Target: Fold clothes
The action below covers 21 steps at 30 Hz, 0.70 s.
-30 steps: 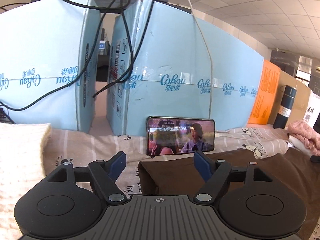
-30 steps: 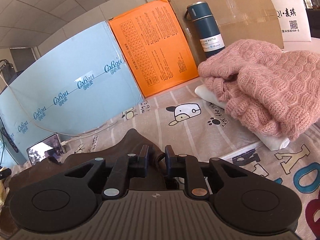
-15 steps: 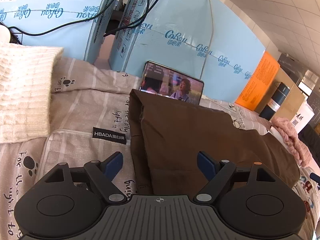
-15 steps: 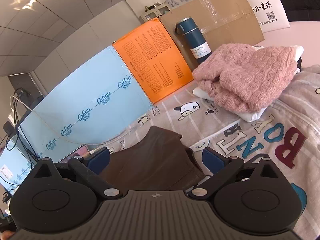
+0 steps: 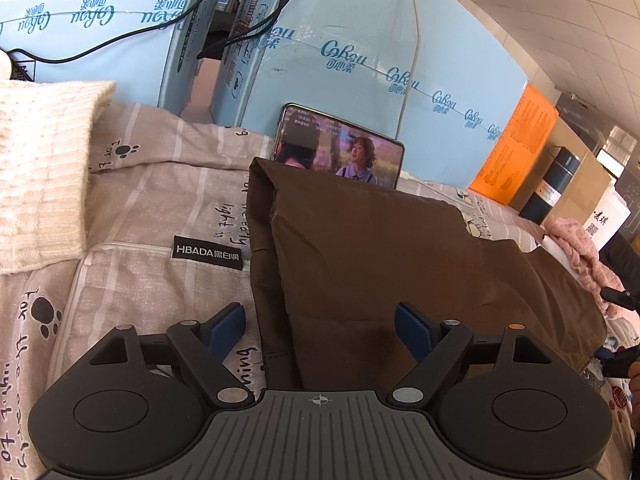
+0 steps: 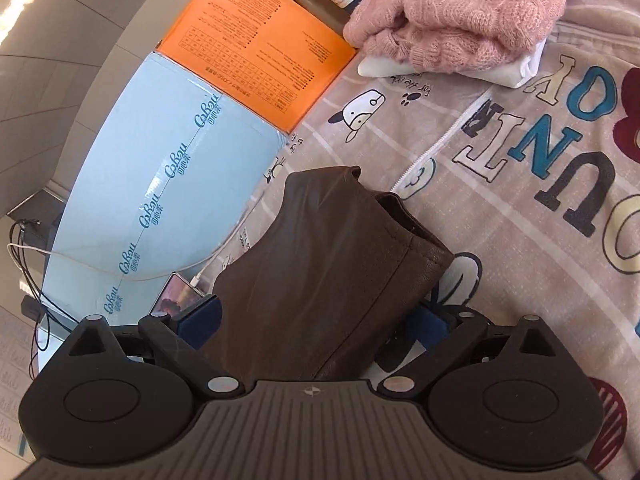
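1. Brown garment: lying flat on the printed bedcover, already doubled over at least once, with a phone propped against the blue panel just behind its far edge.
2. Long axis: running left to right across the bed, from a folded edge on the left to a narrower end on the right.
3. Left gripper: spread wide, holding nothing, poised over the near left portion of the cloth; left finger above bare bedcover, right finger above brown fabric, so the folded left edge sits between them.
4. Right gripper: likewise wide and empty, straddling the right end, cloth passing between both fingers and stretching away ahead.
5. Nearness: each tool directly over its own end, neither favoured; contact with the fabric hard to judge from these views.
6. Likely next: pinch both ends and carry one across the other along that long axis, or a half-fold away toward the phone.
7. Nearby but well apart: cream knit at left, pink sweater at right.
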{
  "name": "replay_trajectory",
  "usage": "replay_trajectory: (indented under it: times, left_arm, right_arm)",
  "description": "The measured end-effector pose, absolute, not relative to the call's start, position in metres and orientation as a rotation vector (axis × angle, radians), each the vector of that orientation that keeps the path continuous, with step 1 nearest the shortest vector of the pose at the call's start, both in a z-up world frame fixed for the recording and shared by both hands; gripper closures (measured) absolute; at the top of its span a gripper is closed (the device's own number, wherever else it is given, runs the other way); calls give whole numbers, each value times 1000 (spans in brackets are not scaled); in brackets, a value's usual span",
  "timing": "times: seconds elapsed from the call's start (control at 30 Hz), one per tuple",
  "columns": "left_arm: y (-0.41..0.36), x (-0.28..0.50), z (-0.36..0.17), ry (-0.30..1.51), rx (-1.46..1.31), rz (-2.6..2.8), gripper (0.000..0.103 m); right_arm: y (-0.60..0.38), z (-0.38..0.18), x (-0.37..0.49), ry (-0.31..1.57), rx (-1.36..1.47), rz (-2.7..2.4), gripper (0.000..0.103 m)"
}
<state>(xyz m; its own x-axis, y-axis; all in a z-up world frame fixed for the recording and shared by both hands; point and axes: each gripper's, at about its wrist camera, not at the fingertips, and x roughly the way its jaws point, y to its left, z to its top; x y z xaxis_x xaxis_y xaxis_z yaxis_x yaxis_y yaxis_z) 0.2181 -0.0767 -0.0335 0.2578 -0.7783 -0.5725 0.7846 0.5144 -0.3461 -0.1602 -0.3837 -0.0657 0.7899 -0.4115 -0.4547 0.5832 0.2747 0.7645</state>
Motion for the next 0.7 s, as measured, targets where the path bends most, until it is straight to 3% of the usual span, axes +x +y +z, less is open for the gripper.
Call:
replay_trajectory:
  times: [0.07,0.1,0.13,0.17,0.2,0.23,0.3,0.4,0.5,0.7]
  left_arm:
    - [-77,218,-34,766,11,-1066,19]
    - [-77,218,-34,764,13,-1069,19]
    - [-78,217,-34,762,15,-1074,19]
    - [-79,216,-34,754,24,-1080,20]
    - [-80,215,-35,747,33,-1087,20]
    - [-80,213,-35,739,42,-1093,20]
    - [-84,209,-36,708,82,-1098,20]
    - [-87,202,-36,680,125,-1115,22]
    - [-87,198,-36,668,124,-1183,30]
    - [-93,169,-34,623,154,-1438,31]
  right_arm:
    - [-388,-68,-152,160,1076,-699,8]
    - [-388,-68,-148,153,1057,-711,17]
    - [-388,-70,-144,153,1053,-714,40]
    - [-390,-73,-142,155,1068,-711,53]
    - [-391,-76,-140,160,1077,-704,71]
    - [-392,-78,-139,163,1083,-699,81]
    - [-385,-72,-143,135,1035,-695,91]
    - [-366,-55,-154,59,961,-654,96]
    - [-347,-40,-167,4,902,-633,97]
    - [-331,-23,-212,-39,821,-772,97]
